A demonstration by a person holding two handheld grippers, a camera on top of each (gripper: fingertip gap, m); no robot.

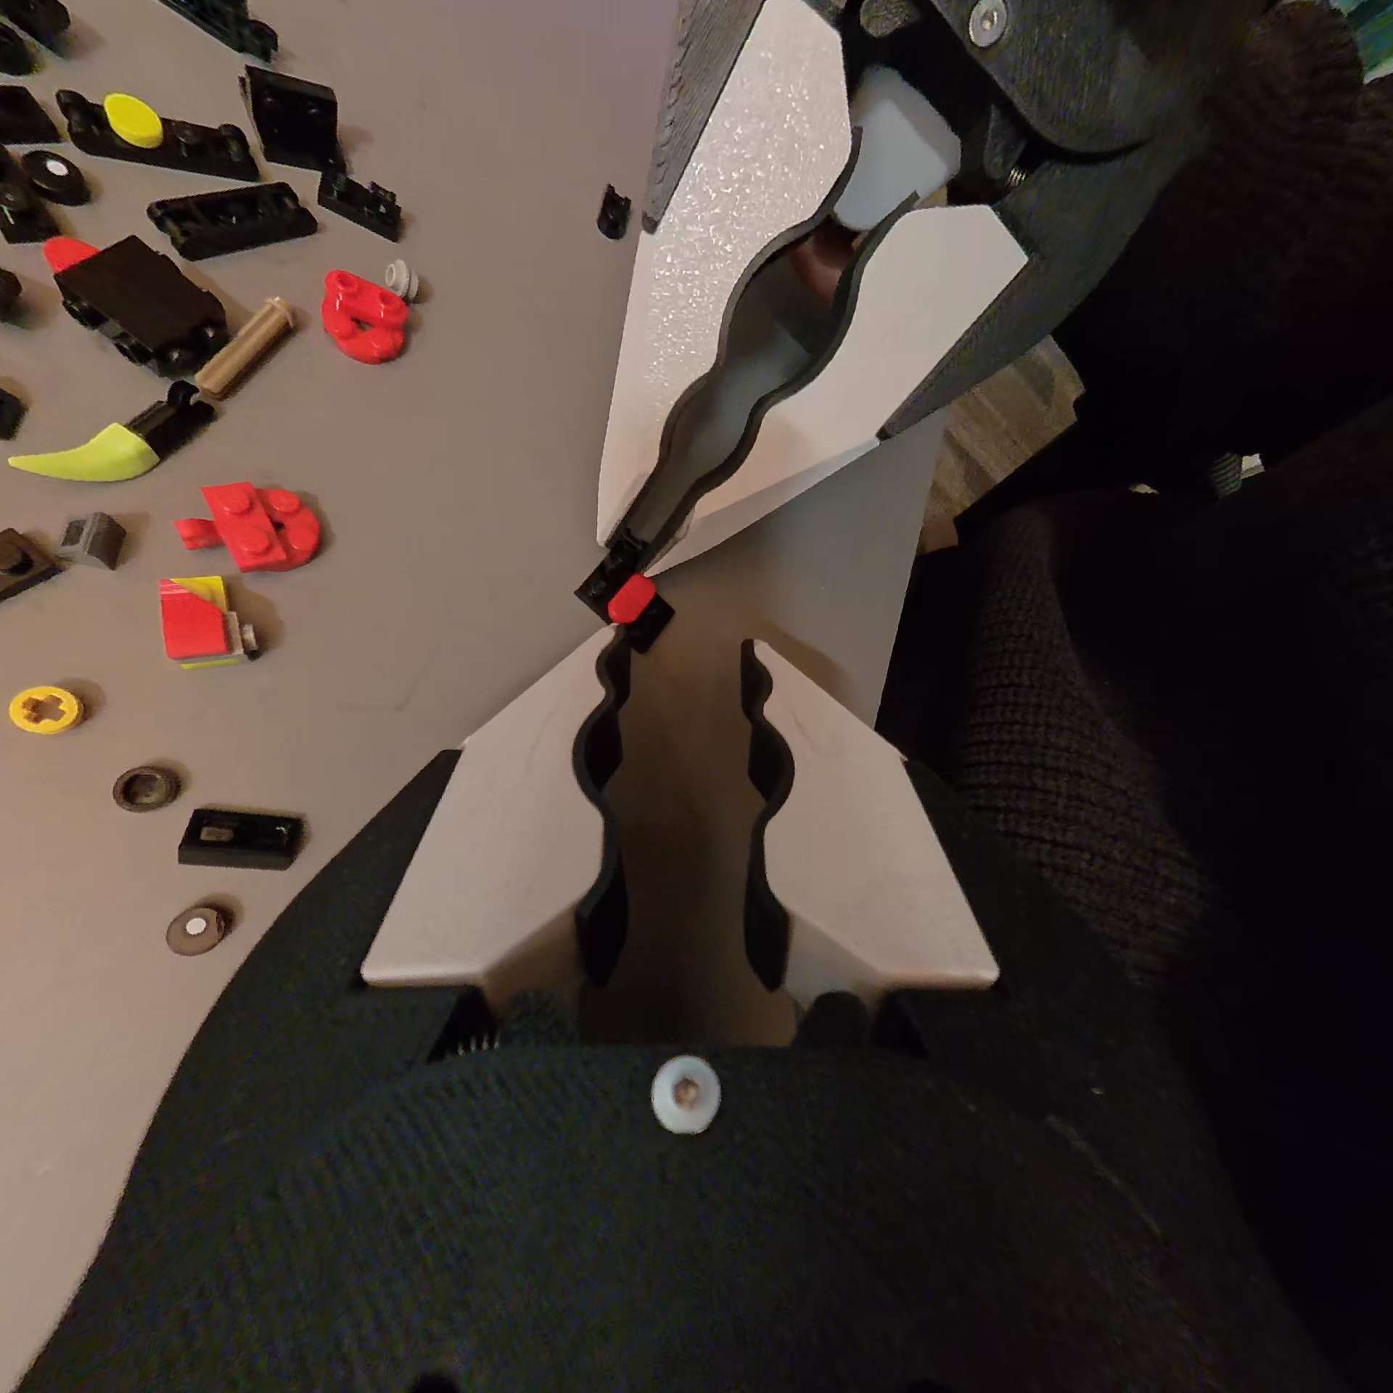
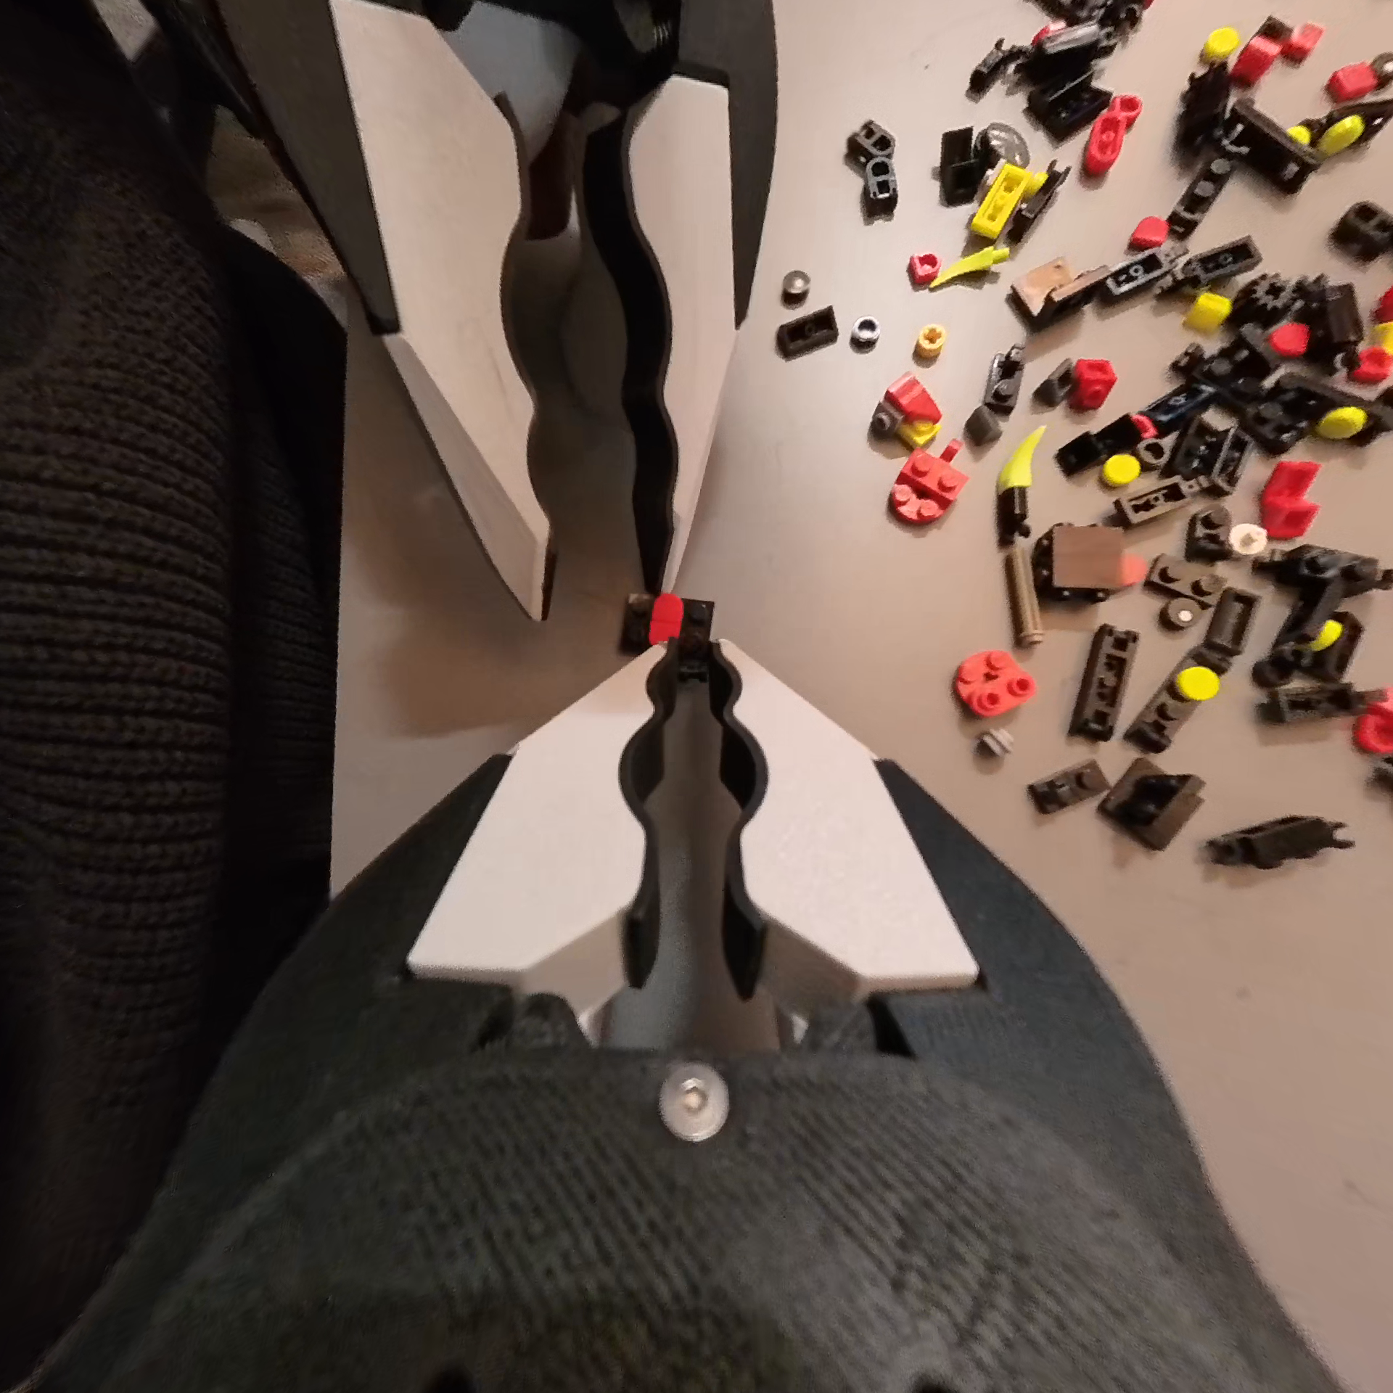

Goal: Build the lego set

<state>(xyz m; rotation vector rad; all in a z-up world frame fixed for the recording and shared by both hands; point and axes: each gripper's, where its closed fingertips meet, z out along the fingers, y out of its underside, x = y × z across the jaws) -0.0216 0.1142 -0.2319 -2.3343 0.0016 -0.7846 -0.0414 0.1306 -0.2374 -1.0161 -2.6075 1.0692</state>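
Nearest: black housing of each gripper fills the lower part of both wrist views, a silver screw at its middle, white fingers with wavy black pads reaching forward.
Surface: grey tabletop (image 1: 467, 422), matte and bare around the two grippers; a dark knitted sleeve lies along its near edge.
Room: only a strip of paler floor shows beyond the table edge; the rest is too dark to tell.
Right gripper (image 2: 687, 654): fingers pressed together on a small black plate (image 2: 697, 619) that carries a red rounded tile (image 2: 665, 616); the plate juts out from the tips.
Left gripper (image 1: 682, 644): fingers spread, facing the right gripper tip to tip; its one fingertip (image 1: 612, 641) sits just beside the plate's edge, the other stands apart from it.
Held piece: between the two sets of tips, above the bare tabletop.
Loose bricks: black, red and yellow pieces scattered away from the black plate, among them a red round-ended plate (image 1: 256, 525) and a yellow-green claw (image 1: 90, 456).
Writing: none legible.
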